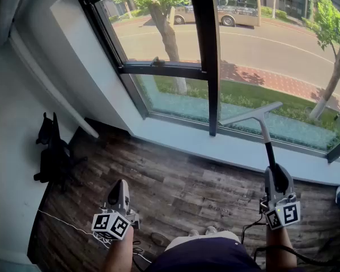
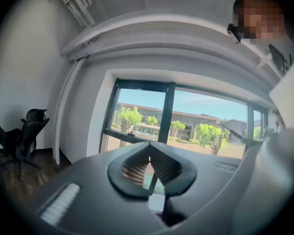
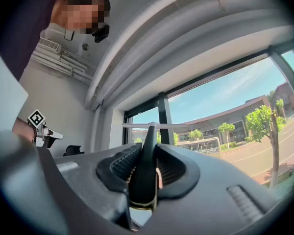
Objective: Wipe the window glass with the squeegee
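No readable text, labels, brands, numbers or signs in view

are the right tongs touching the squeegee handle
Touching. The right gripper view shows the right tongs closed on the black squeegee handle, with a ribbed pad pressed against each side of it.

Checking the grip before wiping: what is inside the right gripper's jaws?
The squeegee: its black handle is clamped between the right gripper's ribbed pads, with the blade out ahead. The pad faces touching the handle are covered by the handle itself.
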